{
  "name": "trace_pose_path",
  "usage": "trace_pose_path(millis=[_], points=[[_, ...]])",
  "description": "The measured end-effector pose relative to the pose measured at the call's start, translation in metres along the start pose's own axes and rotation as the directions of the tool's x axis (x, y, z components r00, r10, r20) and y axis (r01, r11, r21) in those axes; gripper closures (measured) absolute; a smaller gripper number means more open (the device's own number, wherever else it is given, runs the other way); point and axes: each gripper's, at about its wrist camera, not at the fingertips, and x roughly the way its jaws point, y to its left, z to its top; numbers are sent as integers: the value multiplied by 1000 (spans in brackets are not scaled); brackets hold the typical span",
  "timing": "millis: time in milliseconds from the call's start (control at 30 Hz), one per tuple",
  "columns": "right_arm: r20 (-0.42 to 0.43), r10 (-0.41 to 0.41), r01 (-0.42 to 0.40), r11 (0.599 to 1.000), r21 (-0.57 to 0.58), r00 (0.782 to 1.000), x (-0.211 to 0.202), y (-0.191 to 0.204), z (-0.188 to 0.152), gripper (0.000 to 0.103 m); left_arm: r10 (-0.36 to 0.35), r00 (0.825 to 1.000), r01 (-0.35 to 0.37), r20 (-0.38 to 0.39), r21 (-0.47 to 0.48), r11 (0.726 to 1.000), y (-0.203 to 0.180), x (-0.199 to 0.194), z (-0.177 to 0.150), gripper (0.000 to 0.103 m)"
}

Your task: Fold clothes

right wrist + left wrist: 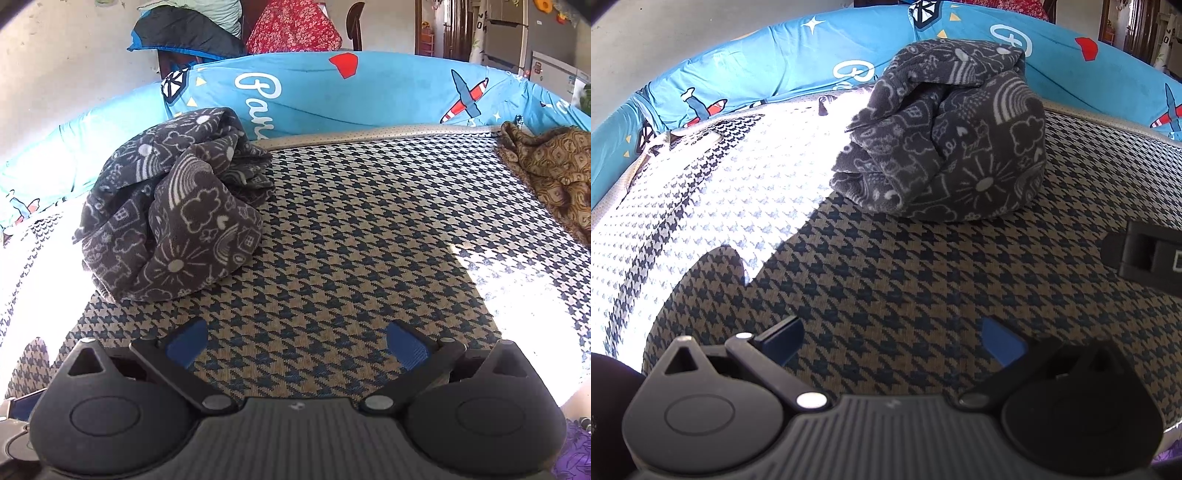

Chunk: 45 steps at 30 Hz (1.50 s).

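- Grey patterned garment (pixel 945 136) lies bunched in a heap on the houndstooth bed cover (pixel 905 280), towards the far edge, close against the blue printed cushion (pixel 775 62) that runs behind the bed.
- Seen from the right wrist, the same garment (pixel 173 225) sits ahead and to the left; nothing touches it.
- Left gripper (pixel 892 341): fingers spread wide, nothing between them, held over bare cover short of the heap.
- Right gripper (pixel 295 341): fingers likewise spread and empty, also short of the heap.
- A dark block at the right edge of the left view is probably the right gripper's side, but too little shows to be sure.
- Brown patterned cloth (pixel 550 173) lies at the far right of the bed, well apart from the grey garment.
- Step in hand, as I judge it: the approach, before any grasp. No folding is evident; the heap is crumpled.
- Next move calls for: bring both grippers forward to the heap, find two edges or corners, pinch each, then lift and spread it flat on the open cover.
- Strong sunlight washes out the cover on the left, so edges there will be hard to read.
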Motion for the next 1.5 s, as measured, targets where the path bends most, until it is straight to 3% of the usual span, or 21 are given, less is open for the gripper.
trace_pose_path(millis=[400, 1000, 1233, 1500], points=[[33, -16, 16, 1000, 3, 999, -4, -1, 1, 0, -4, 1000, 4, 4, 5, 1000, -1, -3, -1, 0], [19, -40, 40, 999, -3, 999, 1, 2, 2, 0, 11, 1000, -11, 23, 15, 1000, 2, -6, 2, 0], [12, -12, 12, 1000, 27, 1000, 7, -5, 13, 0, 4, 998, -8, 59, 58, 998, 0, -4, 26, 0], [47, -87, 85, 995, 46, 995, 15, -10, 33, 0, -17, 995, 4, 99, 131, 991, -7, 0, 58, 0]])
